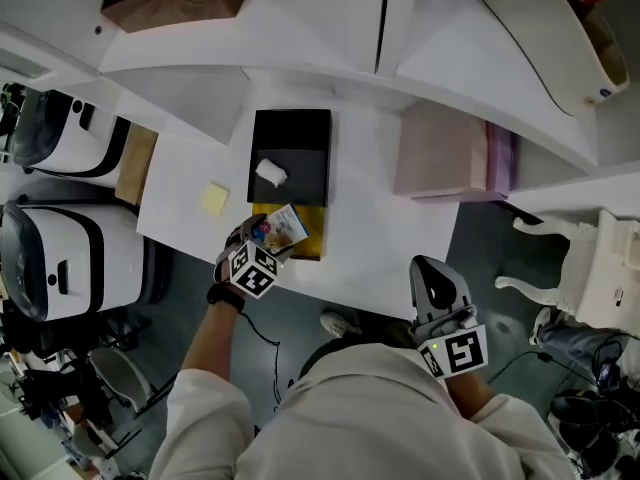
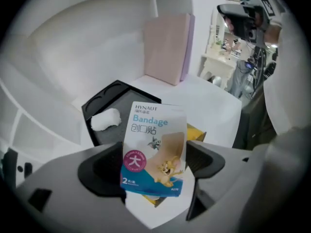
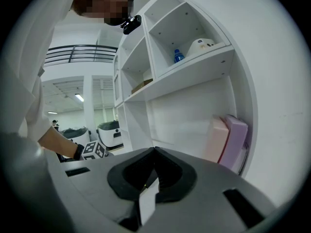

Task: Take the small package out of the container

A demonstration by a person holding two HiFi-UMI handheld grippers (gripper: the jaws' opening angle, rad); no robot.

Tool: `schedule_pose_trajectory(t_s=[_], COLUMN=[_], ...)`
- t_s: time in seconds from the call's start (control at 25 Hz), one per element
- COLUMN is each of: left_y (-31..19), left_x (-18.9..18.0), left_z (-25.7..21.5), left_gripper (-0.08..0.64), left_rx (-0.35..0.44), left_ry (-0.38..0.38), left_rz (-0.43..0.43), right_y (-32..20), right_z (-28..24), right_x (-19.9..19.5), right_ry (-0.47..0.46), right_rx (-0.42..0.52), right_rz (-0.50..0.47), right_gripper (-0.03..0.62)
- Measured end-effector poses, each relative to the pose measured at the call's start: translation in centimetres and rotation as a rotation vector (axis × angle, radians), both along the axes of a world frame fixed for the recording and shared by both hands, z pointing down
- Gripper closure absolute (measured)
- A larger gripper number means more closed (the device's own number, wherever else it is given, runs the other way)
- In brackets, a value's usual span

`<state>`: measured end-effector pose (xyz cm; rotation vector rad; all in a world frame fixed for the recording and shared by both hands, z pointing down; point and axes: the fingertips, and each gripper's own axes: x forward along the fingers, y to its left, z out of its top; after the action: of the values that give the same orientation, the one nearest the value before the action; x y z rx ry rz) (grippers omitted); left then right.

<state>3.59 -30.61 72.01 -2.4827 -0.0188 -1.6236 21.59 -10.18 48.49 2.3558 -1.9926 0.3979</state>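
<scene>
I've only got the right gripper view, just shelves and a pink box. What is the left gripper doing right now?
Observer: The left gripper has its jaws on a bandage packet, held upright.
Operator: Where's the container?
Observer: A yellow box shows behind and below the packet, near the front edge of the table.
Operator: Anything else close by?
Observer: A black tray behind the box holds a white wad.
</scene>
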Motion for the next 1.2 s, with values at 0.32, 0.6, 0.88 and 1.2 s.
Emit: schedule_pose_trajectory(t_s=[0.32,0.6,0.88,1.2], left_y=[-0.2,0.8,2.3,4.2], left_x=[-0.6,-1.9,-3.5,-5.9], left_z=[-8.6,-15.6,-22.1,-27.1], left_gripper=[0.152,0.152,0.152,0.152], left_rx=[0.052,0.123,0.163,0.191], left_ry=[0.236,0.415,0.598,0.736], left_rz=[-0.307,-0.473,-0.601,-0.662], right_y=[-1.2,-1.5,-1.7,-1.1], right_z=[-3.5,-6.0,-8.4,-9.9], right_x=[-3.5,-6.3,-8.6,-10.5], right_ry=[0.056,0.100,0.146,0.180], right_rx=[0.065,0.108,0.151,0.176], right_rz=[-0.089,-0.141,-0.177,-0.204], right_gripper=[0.568,0.568,0.568,0.568])
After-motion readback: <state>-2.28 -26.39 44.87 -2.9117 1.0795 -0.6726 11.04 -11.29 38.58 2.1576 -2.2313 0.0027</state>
